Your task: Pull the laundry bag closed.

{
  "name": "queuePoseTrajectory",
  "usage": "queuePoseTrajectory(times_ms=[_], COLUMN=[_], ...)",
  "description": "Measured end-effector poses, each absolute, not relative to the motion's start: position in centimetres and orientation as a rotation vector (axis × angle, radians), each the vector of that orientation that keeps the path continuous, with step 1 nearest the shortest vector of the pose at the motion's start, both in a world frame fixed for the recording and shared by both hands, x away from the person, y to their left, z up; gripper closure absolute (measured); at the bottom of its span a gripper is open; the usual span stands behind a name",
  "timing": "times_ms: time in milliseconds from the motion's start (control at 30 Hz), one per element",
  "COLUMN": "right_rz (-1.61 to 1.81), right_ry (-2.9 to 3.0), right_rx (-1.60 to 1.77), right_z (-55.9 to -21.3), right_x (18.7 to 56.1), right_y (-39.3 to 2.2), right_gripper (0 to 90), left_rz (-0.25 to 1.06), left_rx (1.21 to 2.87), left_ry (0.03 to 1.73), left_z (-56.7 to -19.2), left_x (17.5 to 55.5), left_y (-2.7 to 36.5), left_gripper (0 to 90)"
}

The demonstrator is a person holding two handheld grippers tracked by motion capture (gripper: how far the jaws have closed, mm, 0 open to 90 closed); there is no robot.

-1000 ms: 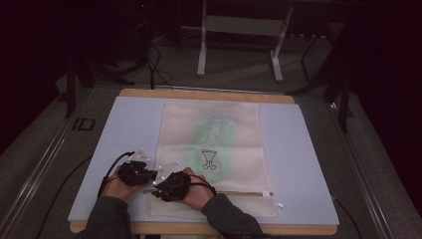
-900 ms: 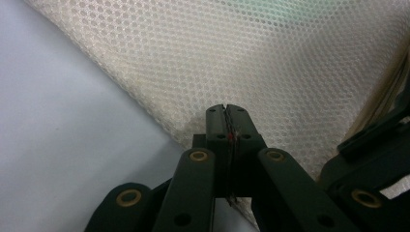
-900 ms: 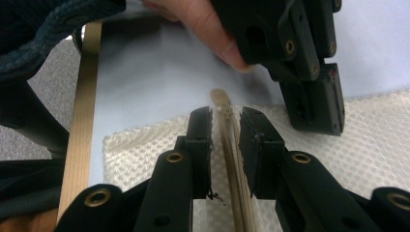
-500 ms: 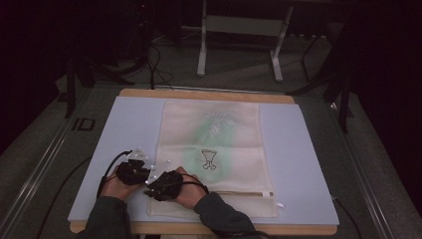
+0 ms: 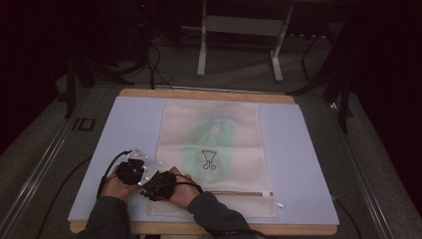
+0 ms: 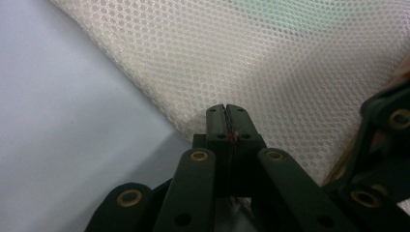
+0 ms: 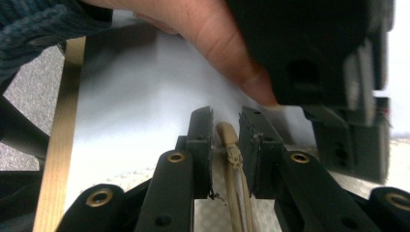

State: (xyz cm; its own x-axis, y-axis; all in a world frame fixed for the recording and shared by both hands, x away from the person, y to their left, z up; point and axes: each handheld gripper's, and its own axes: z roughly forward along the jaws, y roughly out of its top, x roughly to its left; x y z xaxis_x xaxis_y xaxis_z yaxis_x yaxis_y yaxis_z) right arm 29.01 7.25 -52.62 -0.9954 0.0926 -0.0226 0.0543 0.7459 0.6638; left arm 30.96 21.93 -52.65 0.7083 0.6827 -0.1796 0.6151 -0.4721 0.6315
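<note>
Mesh laundry bag (image 5: 214,149): flat at mat centre. Left gripper (image 6: 226,112): jaws clenched on the bag's edge, at 7 o'clock. Right gripper (image 7: 226,126): jaws apart, just been closing, zipper pull (image 7: 228,137) between them, unpinched; beside left gripper.

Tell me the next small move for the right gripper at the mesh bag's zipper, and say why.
Probably close the right gripper on the tan zipper pull: it lies between the open jaws, not yet pinched. The left gripper is already shut on the white mesh laundry bag's edge, bracing it.
</note>
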Motion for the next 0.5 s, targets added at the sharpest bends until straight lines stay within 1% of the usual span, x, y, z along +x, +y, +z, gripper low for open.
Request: queuePoseTrajectory(times_ms=[267,500], right_rz=[1.057,1.1], right_ry=[2.873,2.846], right_rx=[0.127,0.125], right_z=[-52.92,-52.61], right_x=[28.99,28.9], right_y=[7.92,7.4], right_gripper=[81.1,81.2], left_rz=[0.124,0.117], left_rx=[2.219,2.219], left_ry=[0.984,0.99], left_z=[-52.7,-52.7], left_x=[30.98,30.99], left_y=[21.95,21.9], left_gripper=[89.0,89.1])
